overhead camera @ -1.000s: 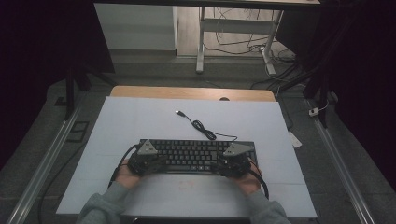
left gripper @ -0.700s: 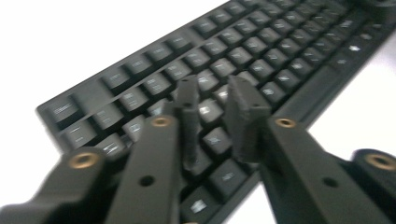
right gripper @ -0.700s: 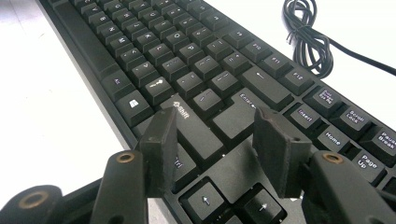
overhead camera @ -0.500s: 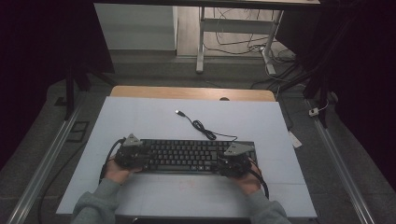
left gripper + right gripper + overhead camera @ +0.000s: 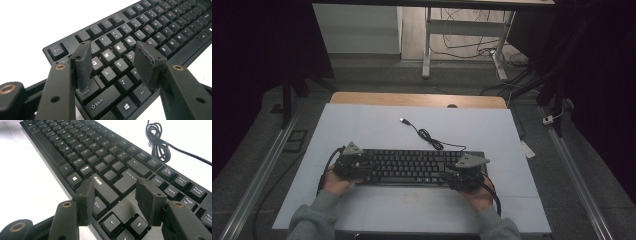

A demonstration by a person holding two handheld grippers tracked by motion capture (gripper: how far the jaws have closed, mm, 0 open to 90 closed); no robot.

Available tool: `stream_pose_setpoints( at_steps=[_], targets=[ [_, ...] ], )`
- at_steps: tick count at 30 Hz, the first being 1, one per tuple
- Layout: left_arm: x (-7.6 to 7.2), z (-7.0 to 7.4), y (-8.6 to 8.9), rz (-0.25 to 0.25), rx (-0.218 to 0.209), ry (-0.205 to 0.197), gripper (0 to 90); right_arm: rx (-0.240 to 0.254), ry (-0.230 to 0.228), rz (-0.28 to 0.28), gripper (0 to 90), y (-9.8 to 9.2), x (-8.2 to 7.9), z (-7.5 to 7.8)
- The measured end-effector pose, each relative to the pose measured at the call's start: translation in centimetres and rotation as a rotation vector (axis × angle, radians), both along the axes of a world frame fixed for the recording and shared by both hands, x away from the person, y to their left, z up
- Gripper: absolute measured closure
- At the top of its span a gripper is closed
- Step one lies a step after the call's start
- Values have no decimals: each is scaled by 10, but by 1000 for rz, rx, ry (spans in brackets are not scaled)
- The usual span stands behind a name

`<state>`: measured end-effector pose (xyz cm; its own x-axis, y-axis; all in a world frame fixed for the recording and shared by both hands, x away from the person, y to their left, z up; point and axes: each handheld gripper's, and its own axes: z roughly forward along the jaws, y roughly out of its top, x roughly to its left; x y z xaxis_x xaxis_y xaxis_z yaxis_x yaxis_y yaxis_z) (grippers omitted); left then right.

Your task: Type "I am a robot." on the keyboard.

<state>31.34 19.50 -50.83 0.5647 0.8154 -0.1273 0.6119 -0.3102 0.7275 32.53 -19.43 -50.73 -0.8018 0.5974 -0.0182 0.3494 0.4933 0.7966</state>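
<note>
A black keyboard (image 5: 412, 167) lies across the near half of the white table (image 5: 362, 125). Its cable (image 5: 428, 136) runs back in a small coil to a loose USB plug (image 5: 403, 120). My left gripper (image 5: 361, 169) is at the keyboard's left end. In the left gripper view it (image 5: 112, 65) is open above the Q, A and S keys (image 5: 107, 72); its jaws have just been opening and nothing is between them. My right gripper (image 5: 458, 175) is at the right end, open over the right Shift, Ctrl and arrow keys (image 5: 115, 200), gripping nothing.
A wooden desk edge (image 5: 417, 99) adjoins the far side of the table. Metal rails (image 5: 579, 170) run along the floor on both sides. Behind stand a table leg (image 5: 426, 45) and loose floor cables (image 5: 472, 42). The coiled cable (image 5: 157, 143) lies just behind the keyboard.
My left gripper has slid left along the keyboard to its left end and its jaws have opened. My right gripper and the keyboard have stayed in place.
</note>
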Motion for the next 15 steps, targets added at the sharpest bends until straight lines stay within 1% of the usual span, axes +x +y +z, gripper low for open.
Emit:
stream_pose_setpoints(
  at_steps=[7,11,12,15],
  targets=[
    [2,1,1,-4,-3,-8,477,-10,3,5,499,-1,1,-1],
    [5,1,0,-35,-1,2,477,-16,6,5,498,-1,2,-3],
    [5,1,-2,-37,2,4,480,-15,4,6,498,-2,2,-2],
    [7,1,-7,-58,34,13,488,-11,3,9,498,-3,3,-1]
  ],
)
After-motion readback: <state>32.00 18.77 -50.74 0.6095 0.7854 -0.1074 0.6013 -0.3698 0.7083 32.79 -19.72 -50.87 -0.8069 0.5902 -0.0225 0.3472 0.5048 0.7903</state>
